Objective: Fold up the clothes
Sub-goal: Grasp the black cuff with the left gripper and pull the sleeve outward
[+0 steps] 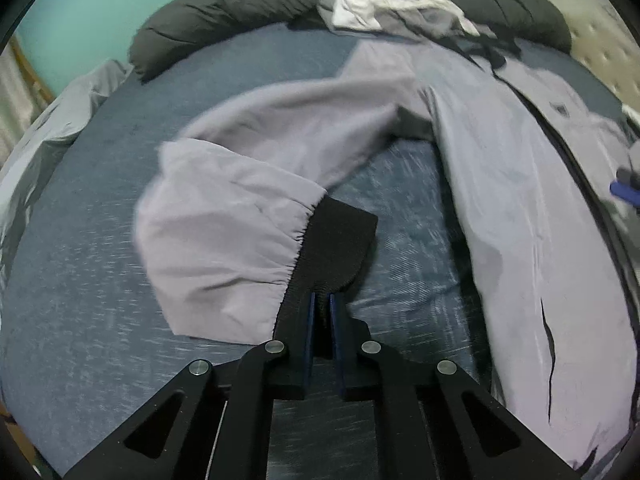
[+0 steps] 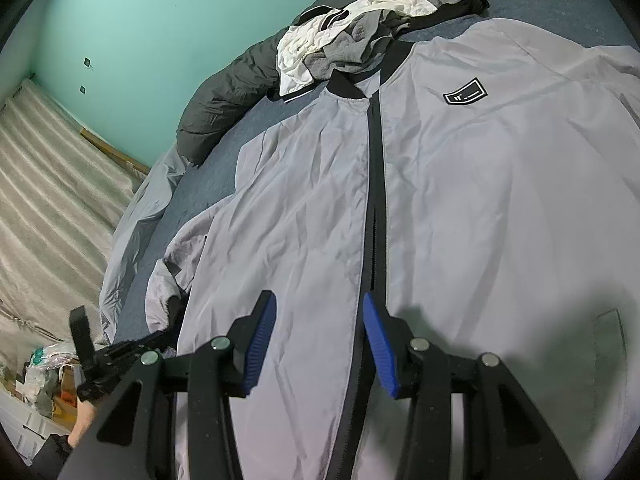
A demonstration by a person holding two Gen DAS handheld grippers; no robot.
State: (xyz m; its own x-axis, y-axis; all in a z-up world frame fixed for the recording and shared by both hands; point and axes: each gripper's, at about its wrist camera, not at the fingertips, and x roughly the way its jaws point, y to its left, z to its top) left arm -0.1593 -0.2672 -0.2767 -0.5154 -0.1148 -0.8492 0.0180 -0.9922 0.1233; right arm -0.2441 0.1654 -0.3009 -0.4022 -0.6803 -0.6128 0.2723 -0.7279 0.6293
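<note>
Jacket (image 2: 460, 184) flat on bed | left gripper (image 1: 323, 300) clamped on black cuff (image 1: 336, 248) | right gripper (image 2: 320, 344) apart, empty

A pale grey jacket (image 2: 460, 184) lay spread front-up on the blue bed cover, its collar towards the dark bolster. It had a black ribbed collar, a black zip (image 2: 376, 200) running down the middle and done up, and a small black patch (image 2: 466, 94) on the chest. One sleeve (image 1: 248, 184) stretched out sideways, bent partway along, ending in a black ribbed cuff (image 1: 334, 248).
</note>
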